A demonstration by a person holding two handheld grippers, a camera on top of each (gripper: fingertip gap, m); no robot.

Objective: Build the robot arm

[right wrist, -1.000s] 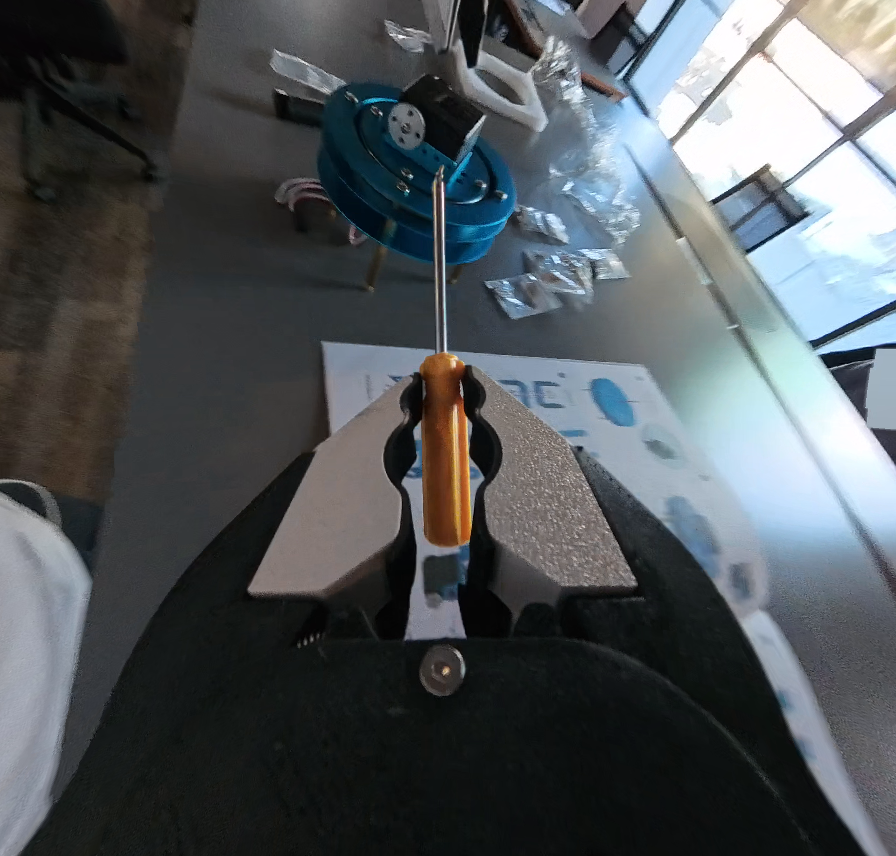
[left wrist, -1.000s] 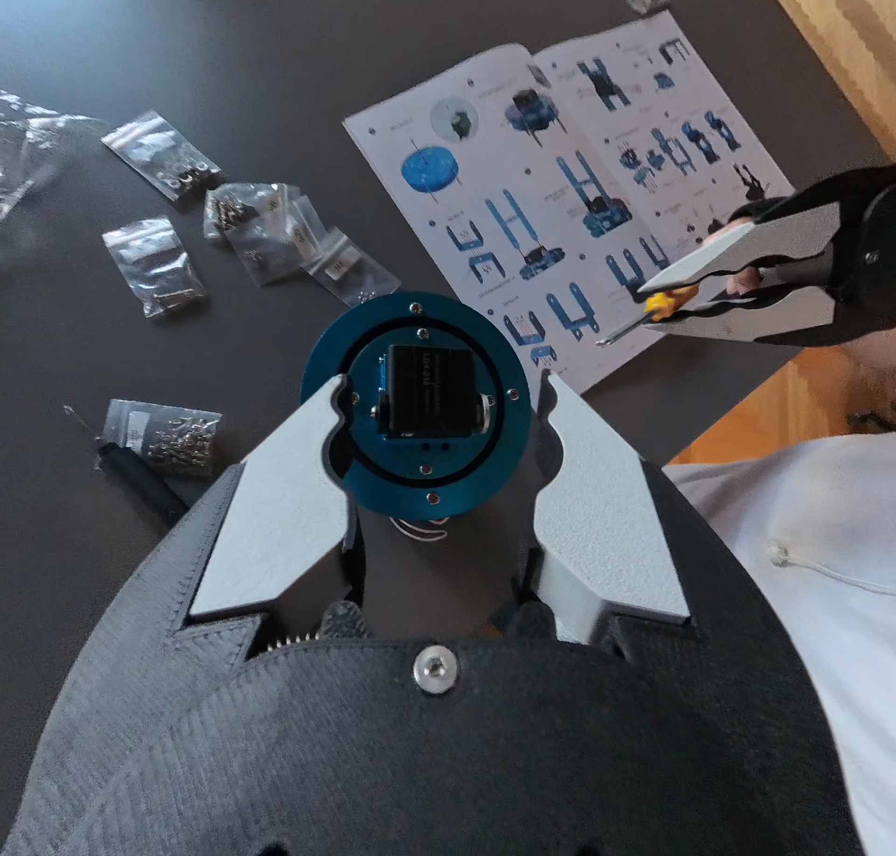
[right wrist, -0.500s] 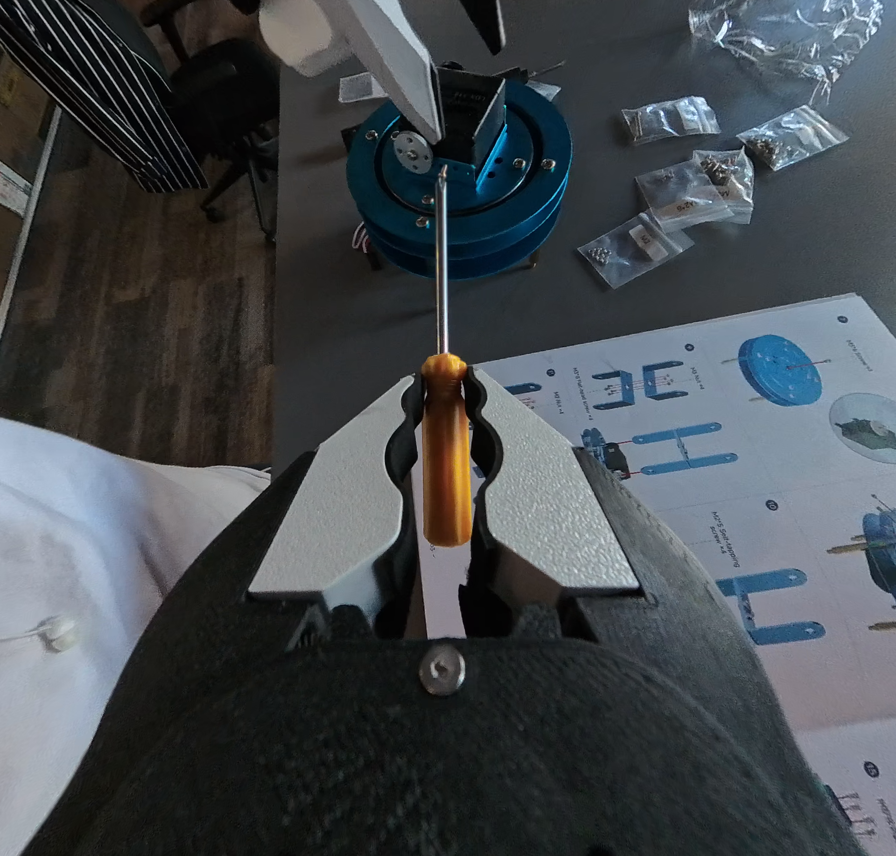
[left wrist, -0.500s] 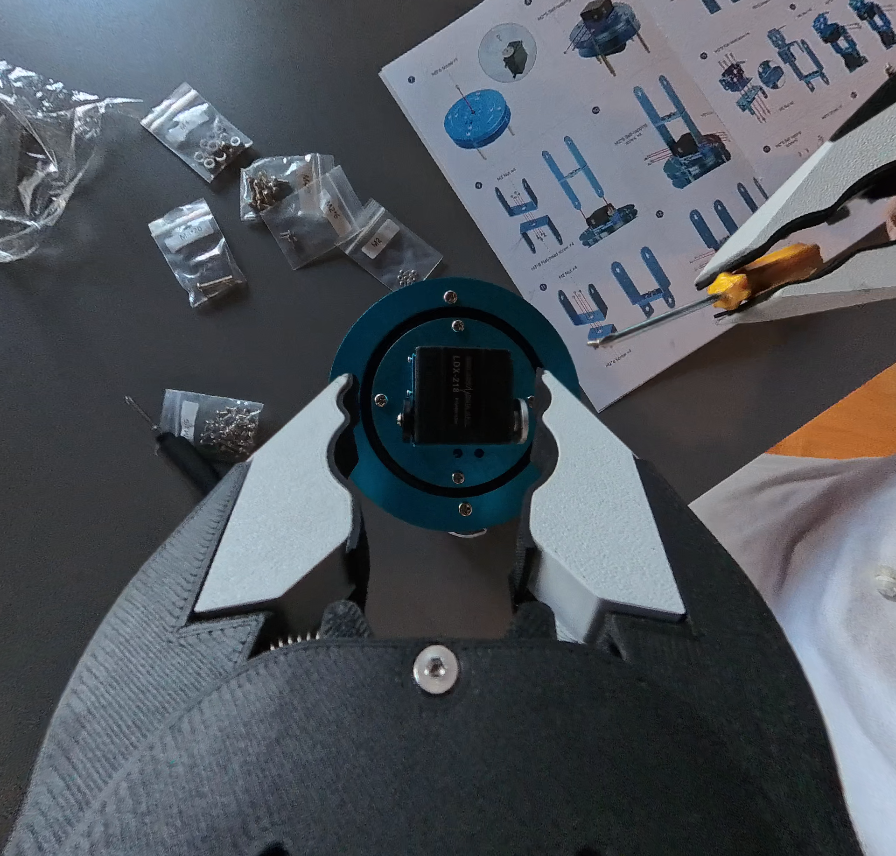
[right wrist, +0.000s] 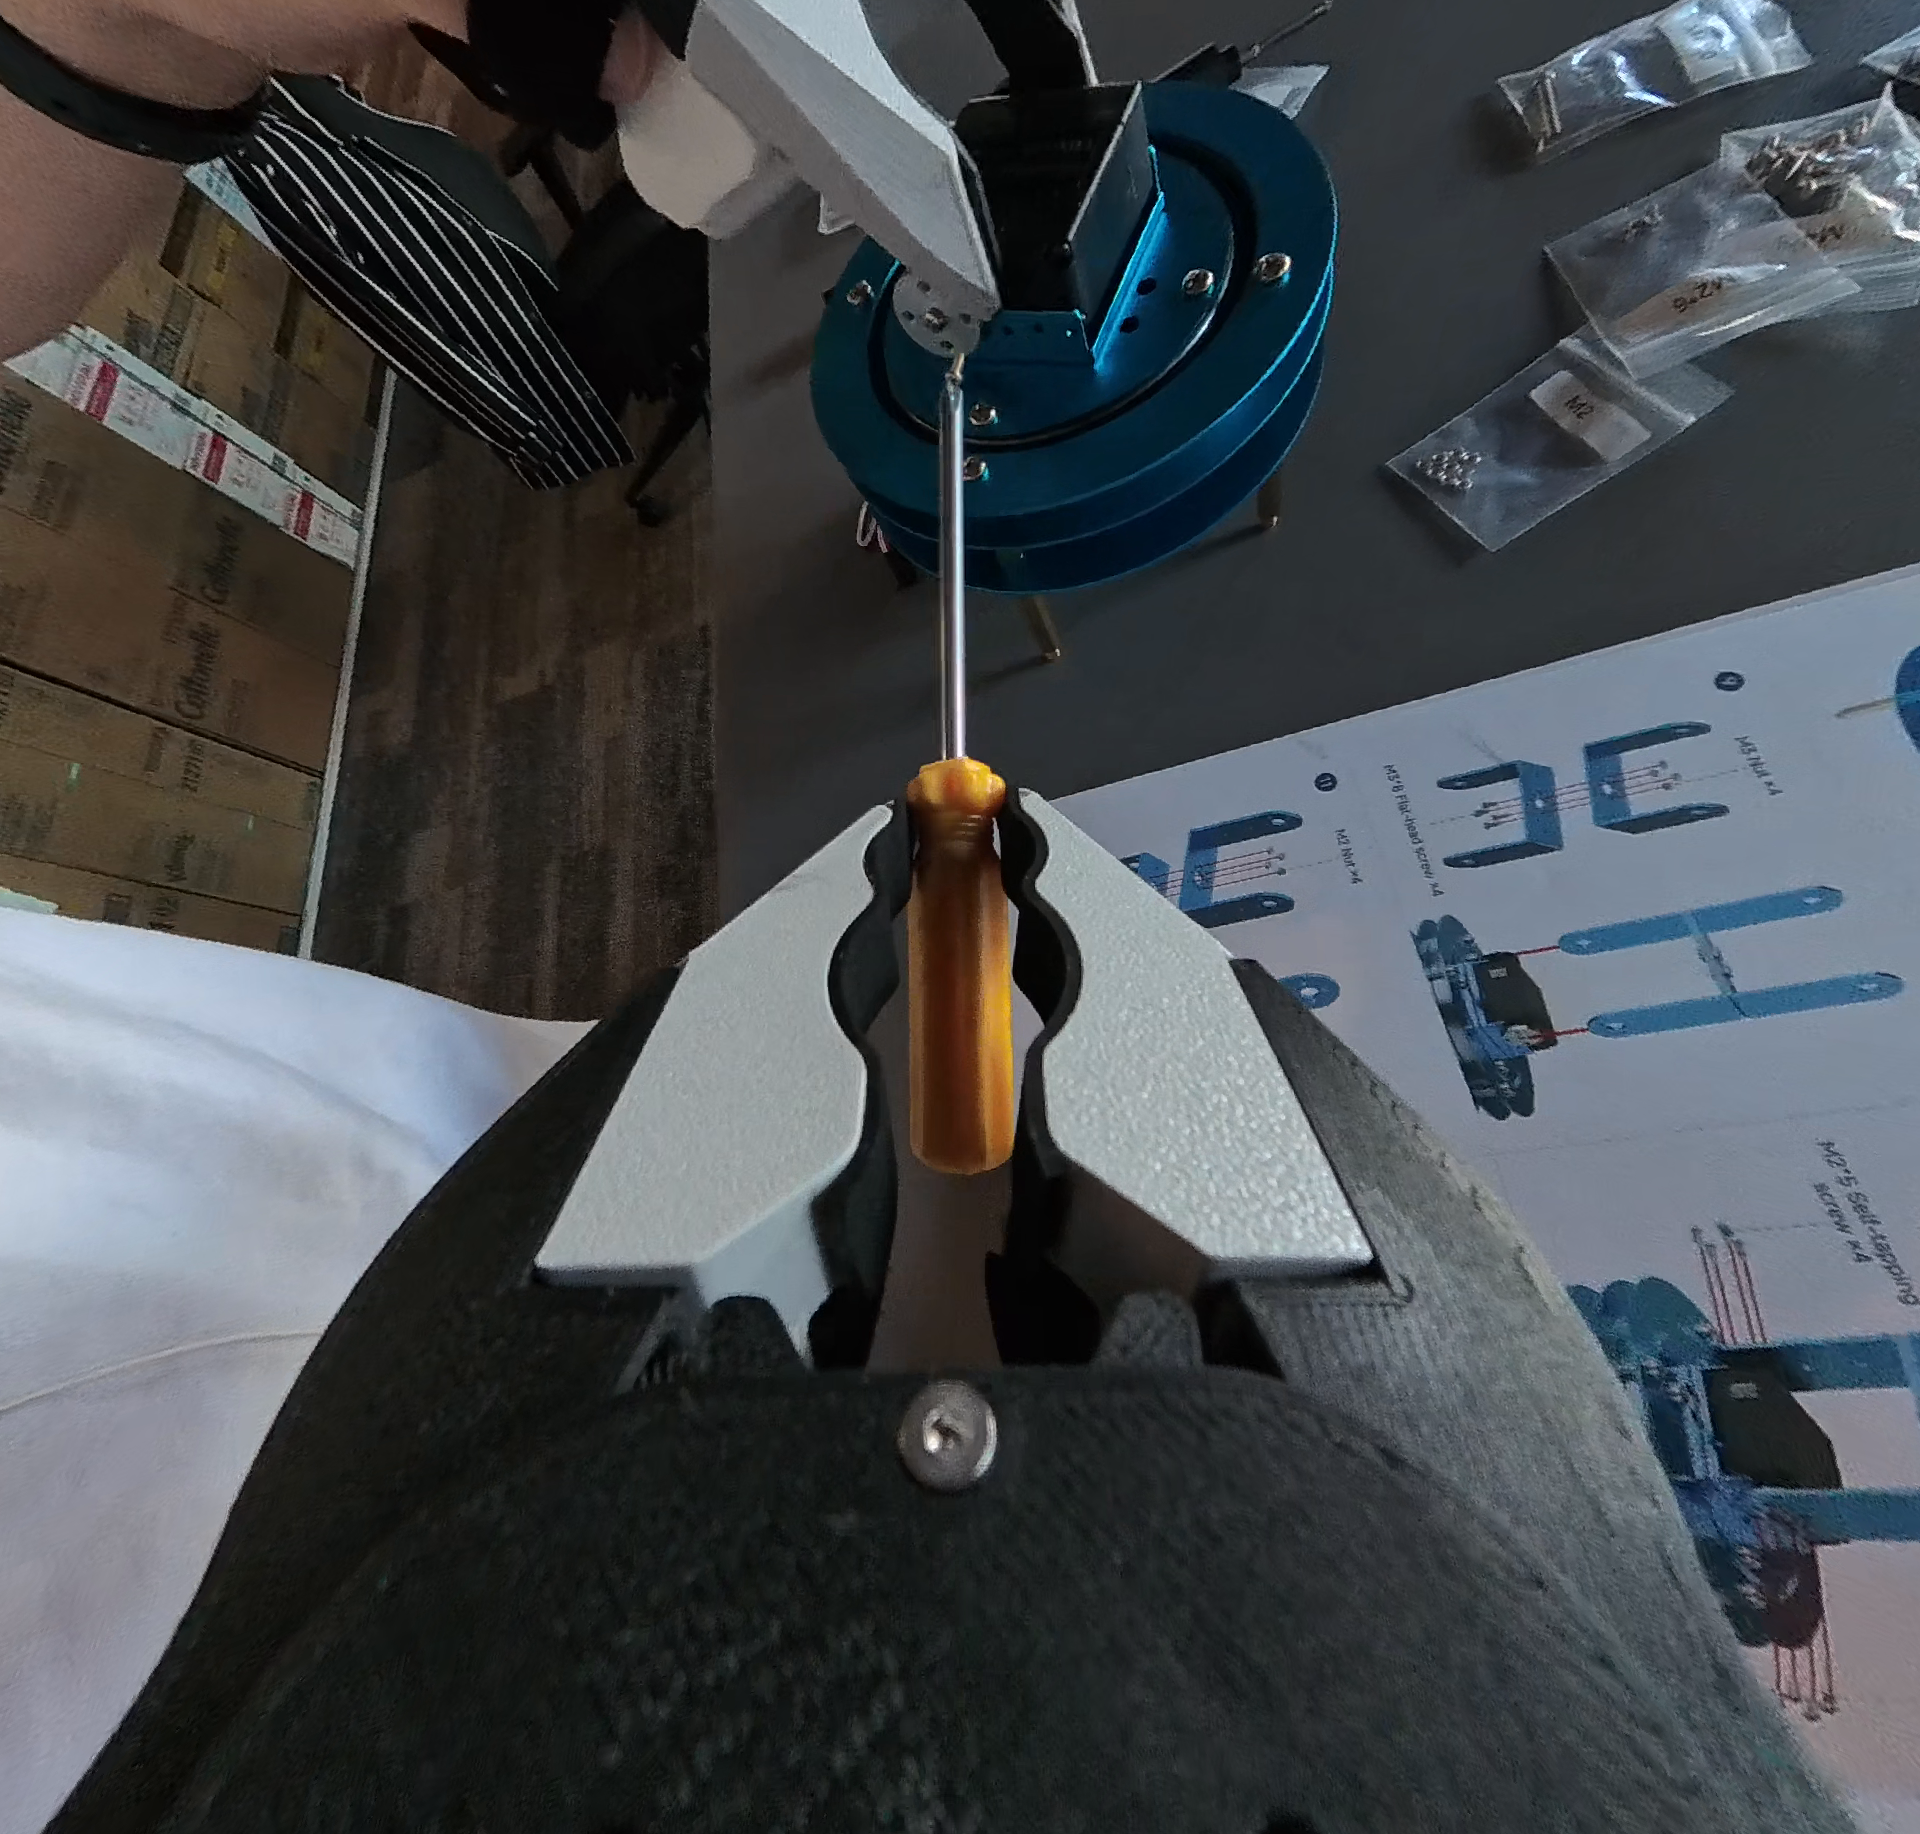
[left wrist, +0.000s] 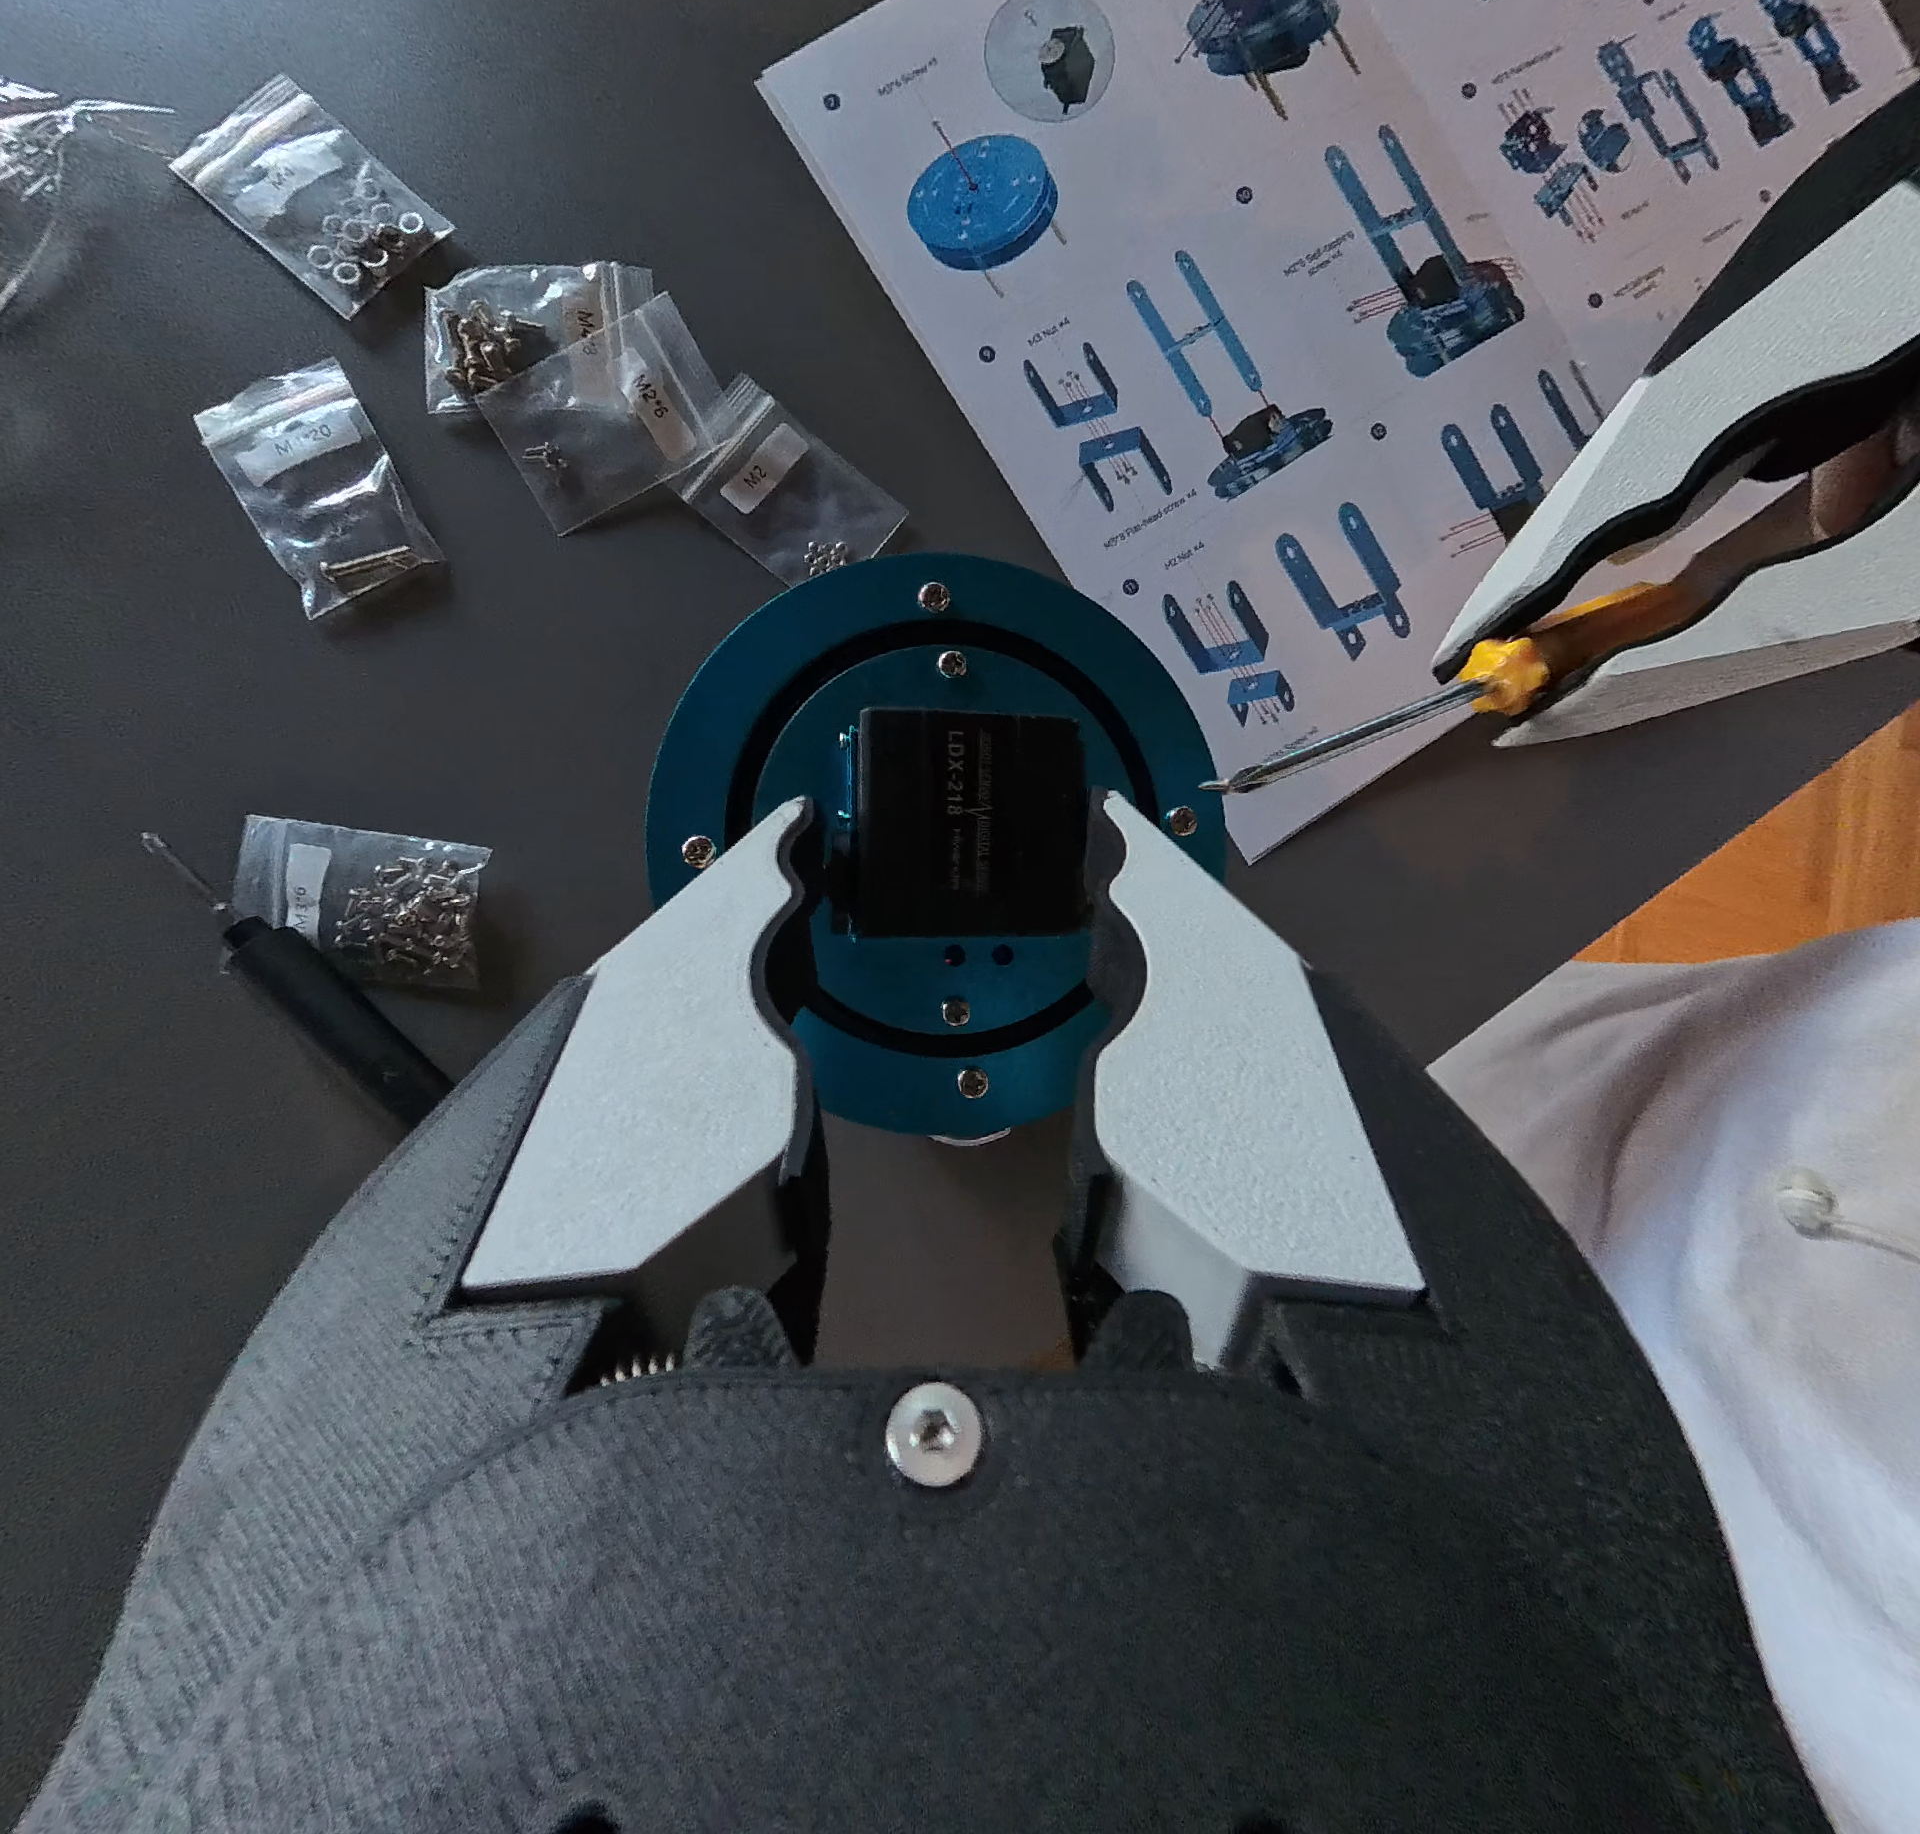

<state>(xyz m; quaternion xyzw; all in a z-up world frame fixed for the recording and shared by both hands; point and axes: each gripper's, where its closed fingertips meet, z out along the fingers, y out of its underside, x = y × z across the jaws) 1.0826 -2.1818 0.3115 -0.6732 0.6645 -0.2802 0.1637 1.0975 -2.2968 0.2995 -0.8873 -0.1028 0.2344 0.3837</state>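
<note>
A blue round metal base (left wrist: 707, 724) stands on the dark table with a black servo (left wrist: 966, 828) mounted on top. My left gripper (left wrist: 951, 813) reaches down over it, its fingers pressed to the servo's two sides. My right gripper (right wrist: 956, 808) is shut on an orange-handled screwdriver (right wrist: 958, 995). The shaft points at the base (right wrist: 1195, 413), and its tip sits just below the servo's silver horn (right wrist: 930, 319), beside a left finger (right wrist: 883, 153). From the left wrist view the screwdriver (left wrist: 1351, 735) comes in from the right, tip near a screw on the outer ring.
An open instruction booklet (left wrist: 1247, 226) lies right of the base. Several small bags of screws (left wrist: 312, 485) and a black screwdriver (left wrist: 332, 1005) lie to its left. A person's white shirt (left wrist: 1714, 1265) is at the table edge. Cardboard boxes (right wrist: 156, 589) stand on the floor beyond.
My left gripper came down over the base and closed onto the servo. My right gripper brought the screwdriver tip in from over the booklet to the base's edge.
</note>
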